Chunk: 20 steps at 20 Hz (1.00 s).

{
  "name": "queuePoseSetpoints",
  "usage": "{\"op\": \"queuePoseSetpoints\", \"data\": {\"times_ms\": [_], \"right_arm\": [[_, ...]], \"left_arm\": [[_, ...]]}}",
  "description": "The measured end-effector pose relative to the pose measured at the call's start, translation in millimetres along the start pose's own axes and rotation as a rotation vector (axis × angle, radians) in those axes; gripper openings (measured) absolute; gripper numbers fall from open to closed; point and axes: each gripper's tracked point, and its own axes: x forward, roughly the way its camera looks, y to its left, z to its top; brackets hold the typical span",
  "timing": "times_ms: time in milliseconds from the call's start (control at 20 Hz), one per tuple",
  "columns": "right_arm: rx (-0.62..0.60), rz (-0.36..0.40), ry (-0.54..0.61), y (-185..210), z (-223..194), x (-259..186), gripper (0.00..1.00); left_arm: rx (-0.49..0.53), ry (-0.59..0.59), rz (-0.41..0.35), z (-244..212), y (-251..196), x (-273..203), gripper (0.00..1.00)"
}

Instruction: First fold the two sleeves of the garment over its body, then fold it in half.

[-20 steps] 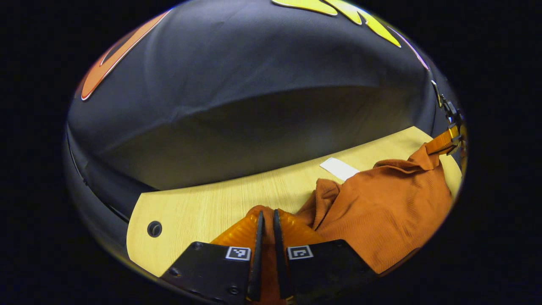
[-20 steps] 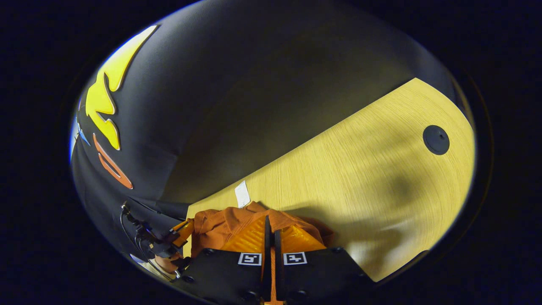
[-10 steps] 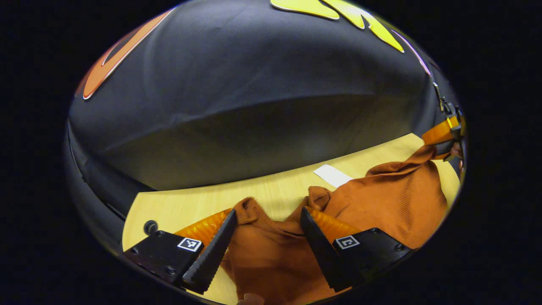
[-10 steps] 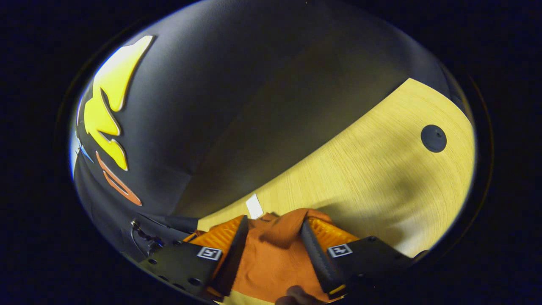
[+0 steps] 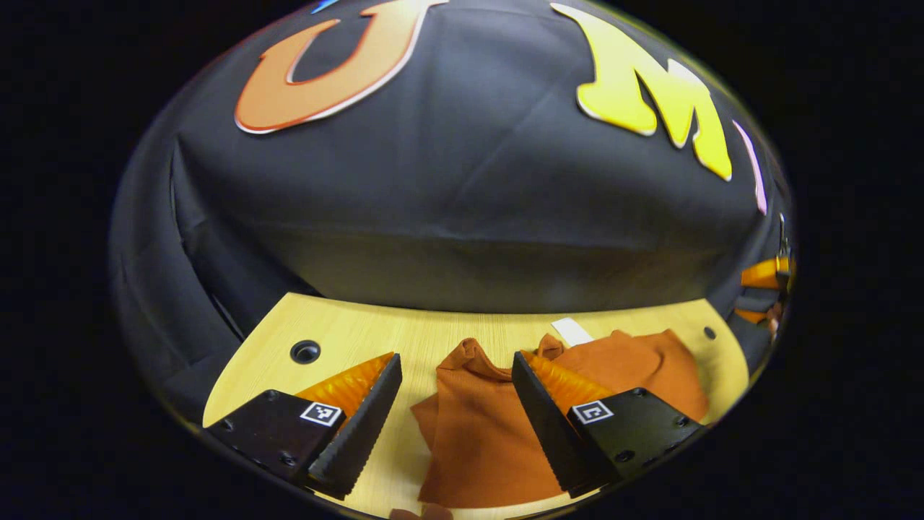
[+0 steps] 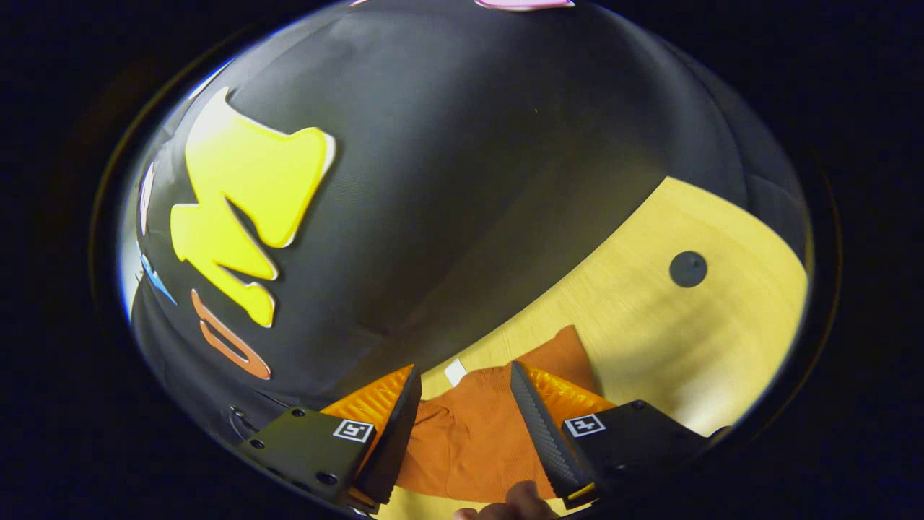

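Left gripper spread wide, fingers apart, gripping nothing. Right gripper likewise parted, fingers clear of contact. Fingertip of a hand just beneath its jaws.

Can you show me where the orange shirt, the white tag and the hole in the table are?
shirt (image 5: 498, 433), left gripper view, middle of the folded cloth
tag (image 5: 572, 331), left gripper view, its centre
hole (image 5: 305, 352), left gripper view, its dark middle
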Motion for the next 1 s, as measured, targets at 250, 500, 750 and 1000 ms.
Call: {"op": "queuePoseSetpoints", "data": {"times_ms": [250, 500, 750, 1000], "right_arm": [[-0.194, -0.071, -0.081, 21.6, -11.6, -81.1, 0.81], [-0.443, -0.132, -0.22, 46.1, -32.2, -174.6, 0.87], [-0.736, -0.232, -0.409, 48.5, -65.9, -261.4, 0.93], [-0.825, -0.26, -0.458, 54.9, -124.9, -303.8, 0.97]], "left_arm": [[-0.047, -0.076, 0.01, 6.2, -9.1, -88.5, 0.98], [0.003, -0.176, 0.056, -9.2, -23.0, -188.5, 0.98], [0.059, -0.159, 0.039, -49.6, -41.0, -253.6, 0.97], [0.033, -0.166, 0.044, -66.1, -51.8, -297.6, 0.98]]}}
